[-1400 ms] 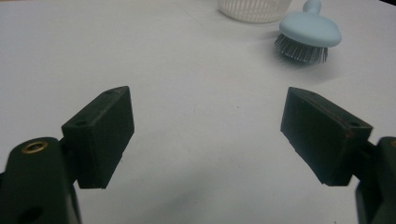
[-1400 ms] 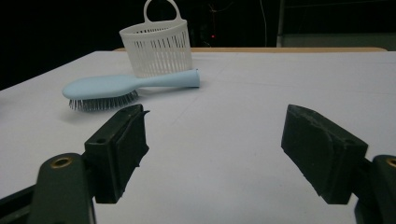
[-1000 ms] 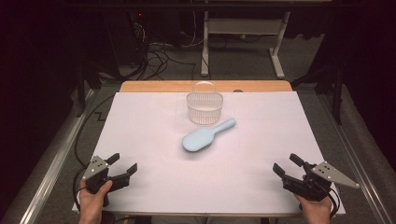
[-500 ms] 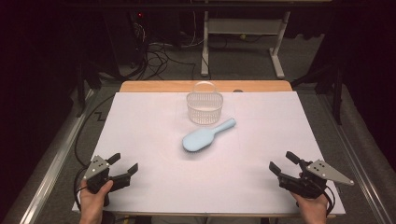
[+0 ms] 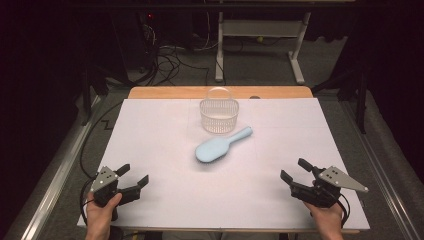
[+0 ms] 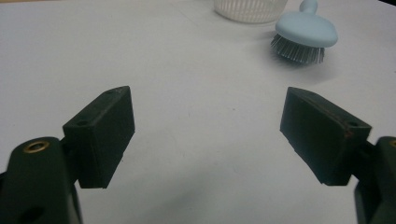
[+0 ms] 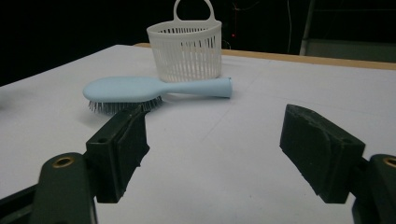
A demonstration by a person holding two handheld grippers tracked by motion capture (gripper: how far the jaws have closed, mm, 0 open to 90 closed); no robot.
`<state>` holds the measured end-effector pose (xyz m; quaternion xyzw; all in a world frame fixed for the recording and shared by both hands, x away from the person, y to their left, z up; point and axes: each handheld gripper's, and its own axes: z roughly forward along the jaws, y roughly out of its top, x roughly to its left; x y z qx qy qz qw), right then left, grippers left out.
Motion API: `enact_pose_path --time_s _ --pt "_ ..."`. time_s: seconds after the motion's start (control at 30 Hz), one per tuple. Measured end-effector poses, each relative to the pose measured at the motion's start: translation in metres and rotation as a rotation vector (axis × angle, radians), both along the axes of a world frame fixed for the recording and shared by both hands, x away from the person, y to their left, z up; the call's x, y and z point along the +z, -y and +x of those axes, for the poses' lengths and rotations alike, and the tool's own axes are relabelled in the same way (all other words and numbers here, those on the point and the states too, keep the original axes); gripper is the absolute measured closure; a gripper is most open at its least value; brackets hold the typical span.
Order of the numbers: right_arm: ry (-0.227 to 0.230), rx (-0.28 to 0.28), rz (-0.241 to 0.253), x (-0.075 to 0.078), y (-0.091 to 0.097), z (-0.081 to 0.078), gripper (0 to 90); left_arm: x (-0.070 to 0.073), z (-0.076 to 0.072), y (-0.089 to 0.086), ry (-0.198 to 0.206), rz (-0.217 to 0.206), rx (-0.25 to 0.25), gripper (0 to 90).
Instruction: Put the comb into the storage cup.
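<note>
- Black jaws nearest me: my left gripper (image 5: 130,176) sits at the near left of the white table (image 5: 150,145), spread wide, nothing between them.
- My right gripper (image 5: 296,170) at the near right is just as wide, also empty-handed.
- Mid-table, well apart from both, I see the pale blue hairbrush (image 5: 220,146) lying bristles down, handle angled toward the far right.
- Just beyond its handle stands the white slatted basket (image 5: 219,116), upright.
</note>
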<state>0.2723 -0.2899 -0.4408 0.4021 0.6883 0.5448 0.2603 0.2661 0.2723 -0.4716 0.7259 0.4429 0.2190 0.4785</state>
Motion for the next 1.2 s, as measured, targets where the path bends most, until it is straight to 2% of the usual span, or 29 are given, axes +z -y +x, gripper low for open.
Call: enact_pose_path --time_s 1.2 --pt "-0.006 0.062 0.016 0.002 -0.031 0.023 24.2 0.000 0.001 0.002 -0.002 -0.002 -0.011 18.8"
